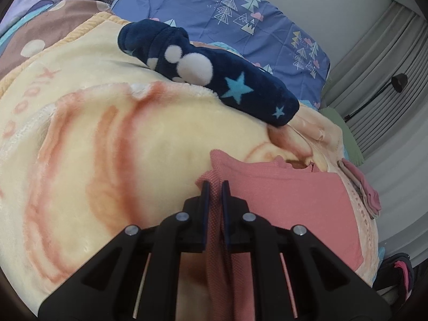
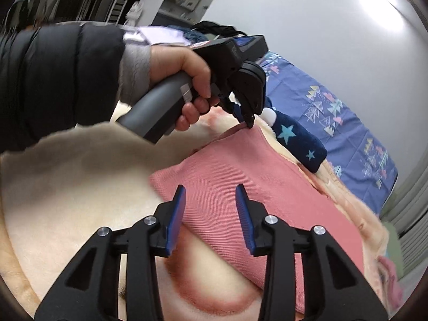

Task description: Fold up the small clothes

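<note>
Left gripper: jaws nearly closed, pinching a fold of the pink garment's edge between the pads
Pink garment: lies flat on the cream blanket, extending right of the gripper; pinched edge raised
Cream blanket: orange ring pattern, covers the bed
Navy plush item: star and white dot print, rests on the blanket beyond the garment, apart from it
Blue patterned bedding: behind
Folded pink pieces: at right edge of blanket
</note>
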A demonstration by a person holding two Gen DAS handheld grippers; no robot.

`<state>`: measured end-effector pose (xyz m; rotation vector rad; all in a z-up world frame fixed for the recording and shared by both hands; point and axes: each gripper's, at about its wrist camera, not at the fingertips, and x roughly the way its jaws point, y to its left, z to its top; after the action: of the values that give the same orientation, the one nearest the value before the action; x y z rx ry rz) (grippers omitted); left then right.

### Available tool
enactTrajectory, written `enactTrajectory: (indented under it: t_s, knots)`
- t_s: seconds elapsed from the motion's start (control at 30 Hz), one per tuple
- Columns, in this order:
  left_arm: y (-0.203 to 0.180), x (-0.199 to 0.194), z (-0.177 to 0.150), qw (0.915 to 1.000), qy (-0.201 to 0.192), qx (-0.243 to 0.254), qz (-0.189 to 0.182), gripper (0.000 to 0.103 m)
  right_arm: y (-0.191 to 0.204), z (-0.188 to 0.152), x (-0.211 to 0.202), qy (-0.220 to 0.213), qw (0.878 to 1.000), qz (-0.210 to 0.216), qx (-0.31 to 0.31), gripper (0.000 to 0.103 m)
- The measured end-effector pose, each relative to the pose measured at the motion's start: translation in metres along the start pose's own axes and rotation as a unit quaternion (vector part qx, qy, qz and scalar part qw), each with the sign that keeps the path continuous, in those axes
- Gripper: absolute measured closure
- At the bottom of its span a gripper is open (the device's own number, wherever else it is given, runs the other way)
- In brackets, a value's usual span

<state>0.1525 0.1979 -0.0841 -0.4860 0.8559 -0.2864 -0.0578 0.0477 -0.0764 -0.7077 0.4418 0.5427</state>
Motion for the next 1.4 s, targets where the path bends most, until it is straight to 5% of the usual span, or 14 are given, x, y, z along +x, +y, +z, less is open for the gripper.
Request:
enactTrajectory:
  t_s: [0.3, 0.37, 0.53, 0.8, 0.93, 1.1, 1.2, 1.23, 1.27, 1.33, 1.4]
  knots:
    - [0.035, 0.019, -0.011, 0.9969, 0.005, -0.038, -0.069, 0.078, 0.048, -0.008, 0.014, 0.033, 0.986, -0.077, -0.145, 0.055]
    - [0.03, 0.016, -0.013, 0.9959, 0.006, -0.022, -0.088, 0.064, 0.046, -0.01, 0.014, 0.042, 0.986, -0.082, -0.139, 0.053]
    - [0.026, 0.02, -0.015, 0.9961, 0.015, -0.01, -0.086, 0.063, 0.049, -0.001, 0.034, 0.065, 0.984, -0.093, -0.134, 0.051]
    - [0.047, 0.016, -0.012, 0.9873, 0.015, -0.066, -0.144, 0.062, 0.043, 0.022, 0.071, 0.08, 0.985, -0.116, -0.098, 0.051]
    - [0.048, 0.014, -0.012, 0.9806, 0.014, -0.083, -0.177, 0.049, 0.039, 0.018, 0.064, 0.071, 0.985, -0.124, -0.097, 0.051]
    - [0.032, 0.018, -0.014, 0.9861, 0.02, -0.049, -0.157, 0.042, 0.032, 0.022, 0.077, 0.081, 0.988, -0.106, -0.08, 0.051]
    - [0.032, 0.025, -0.01, 0.9856, 0.02, -0.061, -0.157, 0.046, 0.027, 0.023, 0.083, 0.084, 0.99, -0.089, -0.064, 0.059]
    - [0.031, 0.029, -0.008, 0.9865, 0.023, -0.062, -0.149, 0.054, 0.027, 0.024, 0.085, 0.084, 0.991, -0.085, -0.062, 0.061]
    - [0.028, 0.035, -0.006, 0.9882, 0.031, -0.062, -0.137, 0.076, 0.028, 0.024, 0.086, 0.083, 0.991, -0.081, -0.062, 0.067]
    - [0.025, 0.045, -0.005, 0.9884, 0.053, -0.067, -0.126, 0.09, 0.028, 0.026, 0.087, 0.08, 0.991, -0.085, -0.062, 0.073]
    - [0.017, 0.044, -0.003, 0.9907, 0.048, -0.063, -0.11, 0.092, 0.02, 0.027, 0.084, 0.075, 0.991, -0.105, -0.043, 0.099]
